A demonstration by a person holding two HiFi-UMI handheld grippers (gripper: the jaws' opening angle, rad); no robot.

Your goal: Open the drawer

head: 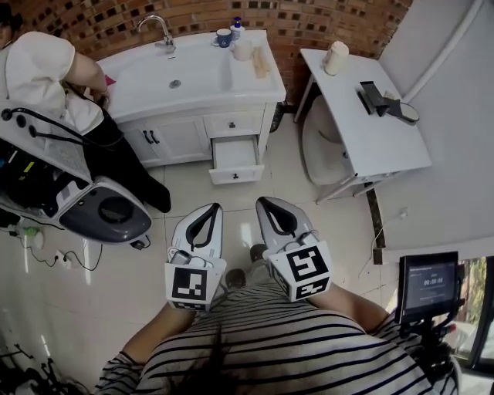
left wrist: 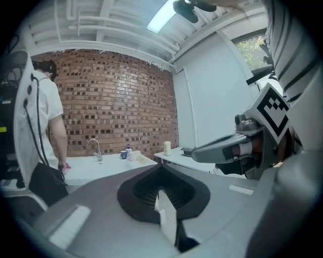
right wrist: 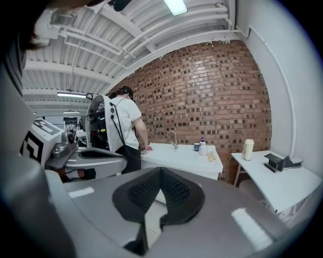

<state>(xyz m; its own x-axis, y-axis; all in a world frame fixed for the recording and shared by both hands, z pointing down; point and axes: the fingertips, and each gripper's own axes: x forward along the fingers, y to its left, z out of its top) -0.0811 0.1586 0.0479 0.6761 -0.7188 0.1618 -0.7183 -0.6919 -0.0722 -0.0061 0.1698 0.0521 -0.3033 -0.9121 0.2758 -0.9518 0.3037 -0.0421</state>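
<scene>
From where I stand, the smooth grey plastic left gripper (head: 213, 207) has its ribbed black pads meeting at the tips, with nothing between them. The matching right gripper (head: 263, 201) is pinched together too, and empty. The boxy white drawer (head: 236, 174) juts open from the glossy white vanity cabinet (head: 176, 140) against the rough red brick wall (head: 309, 23), well apart from both grippers.
</scene>
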